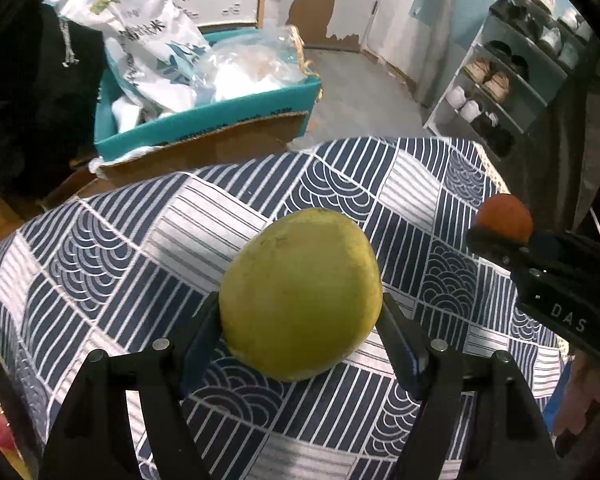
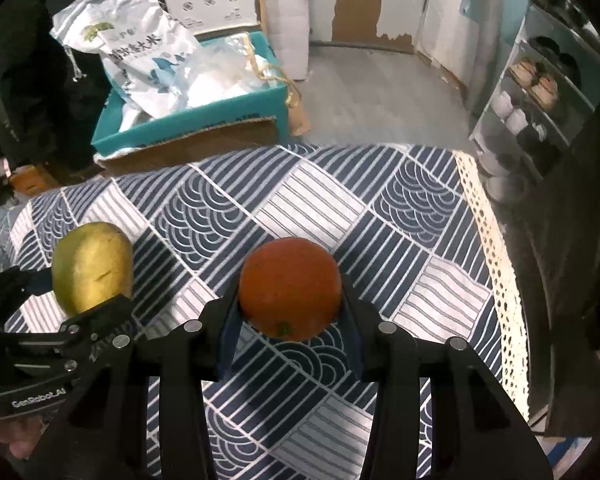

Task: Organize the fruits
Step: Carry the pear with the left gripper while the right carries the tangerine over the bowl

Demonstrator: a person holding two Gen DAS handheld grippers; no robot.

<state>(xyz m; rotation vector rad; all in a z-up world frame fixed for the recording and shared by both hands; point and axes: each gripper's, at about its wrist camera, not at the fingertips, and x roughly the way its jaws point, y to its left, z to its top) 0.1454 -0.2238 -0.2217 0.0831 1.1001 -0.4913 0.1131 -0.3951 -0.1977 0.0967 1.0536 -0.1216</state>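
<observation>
A large yellow-green pomelo (image 1: 300, 292) sits between the fingers of my left gripper (image 1: 300, 320), whose pads press its two sides, so it is shut on the fruit above the patterned tablecloth (image 1: 140, 248). In the right wrist view my right gripper (image 2: 290, 304) is shut on an orange (image 2: 290, 288), held above the cloth (image 2: 380, 216). Each view shows the other hand's load: the orange (image 1: 506, 216) at the right edge, the pomelo (image 2: 94, 266) at the left in the left gripper (image 2: 80, 304).
Beyond the table's far edge stands a teal cardboard box (image 1: 204, 120) stuffed with white bags (image 1: 148, 40). A shoe rack (image 1: 520, 72) stands at the right by the wall. A lace hem (image 2: 496, 264) marks the cloth's right edge.
</observation>
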